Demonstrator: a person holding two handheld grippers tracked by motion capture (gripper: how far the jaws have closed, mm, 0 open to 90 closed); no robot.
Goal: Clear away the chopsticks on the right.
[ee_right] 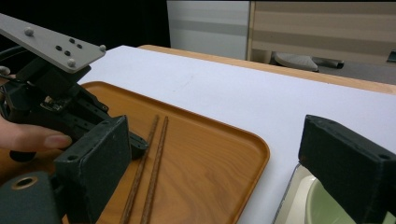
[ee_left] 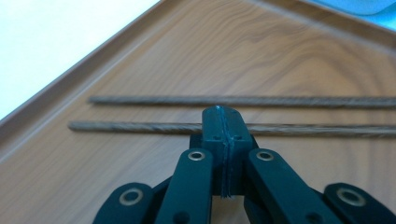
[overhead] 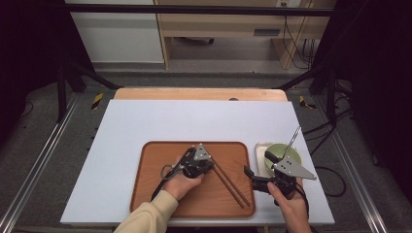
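Chopsticks lie side by side on the wooden tray, slanting from near its middle toward the near right corner; they are the things being worked on. The left gripper sits low over the tray with its jaws pressed fully together, the tips right at the nearer chopstick in its own view, with nothing between them. It looks like the approach step: the closed tips are at the stick, but no grip is made. The right gripper hangs just right of the tray, next to the green bowl on its small white dish, jaws spread wide and empty. Judging by this, the next move calls for the left jaws to part, straddle one stick or both across their length, then close. The sticks are thin and lie flat on smooth wood, so the tips must come down right to the tray or the sticks may roll away.
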